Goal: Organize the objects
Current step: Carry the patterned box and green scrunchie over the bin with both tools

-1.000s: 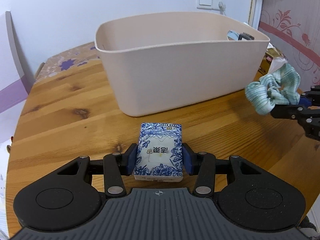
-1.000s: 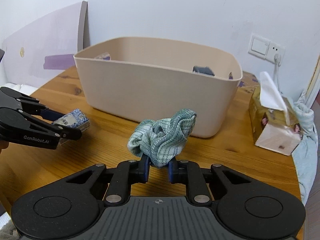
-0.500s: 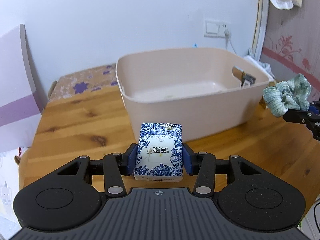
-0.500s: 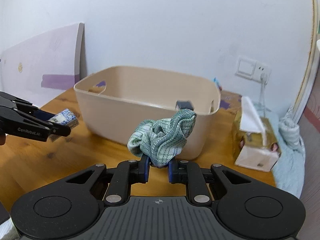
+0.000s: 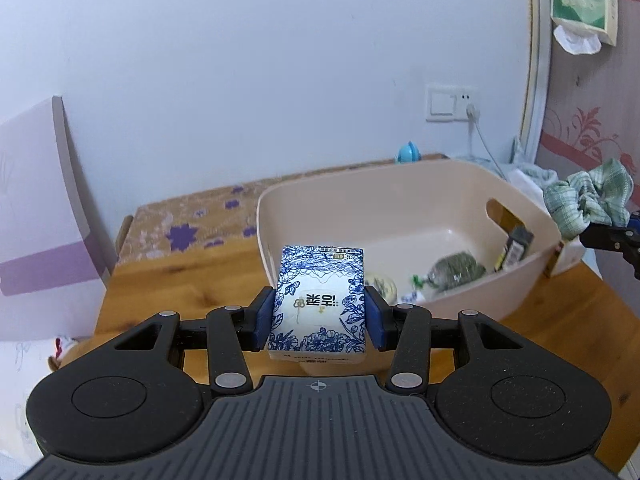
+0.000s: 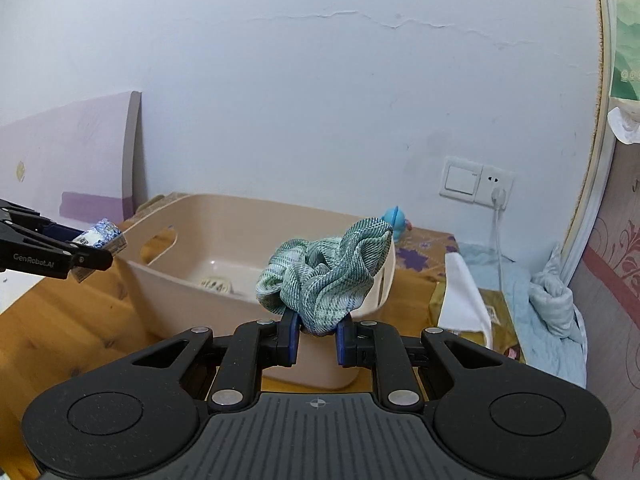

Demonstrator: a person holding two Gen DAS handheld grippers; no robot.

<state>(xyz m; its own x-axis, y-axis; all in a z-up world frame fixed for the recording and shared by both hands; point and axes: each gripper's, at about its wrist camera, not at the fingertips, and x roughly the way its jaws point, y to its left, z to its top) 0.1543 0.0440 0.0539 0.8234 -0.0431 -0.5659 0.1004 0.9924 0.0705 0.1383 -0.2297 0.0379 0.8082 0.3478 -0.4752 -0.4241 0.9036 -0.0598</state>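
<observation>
My left gripper (image 5: 320, 316) is shut on a blue-and-white floral tissue pack (image 5: 320, 300) and holds it in the air beside the near left rim of the beige bin (image 5: 400, 200). My right gripper (image 6: 316, 336) is shut on a green checked scrunchie (image 6: 328, 276) and holds it above the bin's near right corner (image 6: 256, 308). The scrunchie also shows at the right edge of the left wrist view (image 5: 588, 200). The tissue pack shows at the left of the right wrist view (image 6: 102, 240). Inside the bin lie a steel scourer (image 5: 456, 272), a dark small box (image 5: 516, 240) and wrapped small items.
The bin stands on a round wooden table (image 5: 168, 280). A tissue box (image 6: 472, 312) and light blue cloth (image 6: 552, 320) lie right of the bin. A flower-patterned cloth (image 5: 192, 220) covers the table's back. A wall socket with a cable (image 6: 496, 188) is behind.
Both grippers have risen with their loads, from table level to above the bin's rim, so the inside of the bin now shows. Both grips are unchanged.
</observation>
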